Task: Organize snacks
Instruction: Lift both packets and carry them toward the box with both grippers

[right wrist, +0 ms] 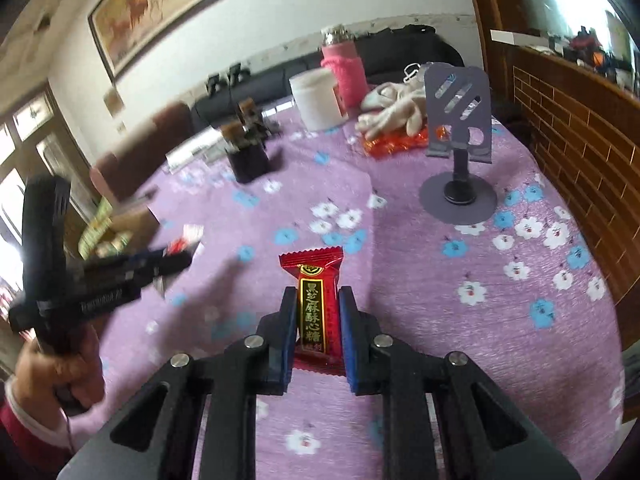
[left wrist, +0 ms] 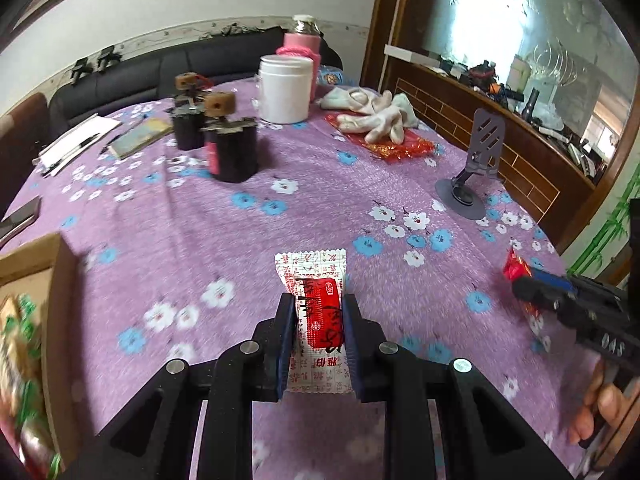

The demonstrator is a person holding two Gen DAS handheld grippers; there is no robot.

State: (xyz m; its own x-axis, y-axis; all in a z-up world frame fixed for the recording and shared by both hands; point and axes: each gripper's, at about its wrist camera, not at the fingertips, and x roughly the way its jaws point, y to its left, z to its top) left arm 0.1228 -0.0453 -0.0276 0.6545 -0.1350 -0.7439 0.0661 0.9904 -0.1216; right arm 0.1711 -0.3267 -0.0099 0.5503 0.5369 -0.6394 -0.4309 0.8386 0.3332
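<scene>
Left gripper (left wrist: pixel 318 308) nearest the lens, fingers clenched on a white-and-red snack packet (left wrist: pixel 318 312), held above the desk (left wrist: pixel 280 220) under its purple flowered cloth. Right gripper (right wrist: pixel 318 302) the same in its own view, fingers clamped on a dark red candy packet (right wrist: pixel 318 304) with gold lettering.

Desk fills both views. Only the left wrist view shows the cardboard box (left wrist: pixel 60 280) close up at the left edge, with blurred green and red wrappers inside — the right view has it far left, small and blurred. Only the right wrist view shows the framed painting (right wrist: pixel 168 4) on the wall.

Far side, both views: white jar (left wrist: pixel 285 88), pink-sleeved bottle (left wrist: pixel 302 46) just behind it, pale gloves (left wrist: pixel 376 114) on a red foil wrapper (left wrist: pixel 384 146), grey phone stand (left wrist: pixel 476 160) near the right edge, dark holders (left wrist: pixel 230 148) at left.

Each view catches the other gripper at its edge — packet in its fingers, motion-blurred.
</scene>
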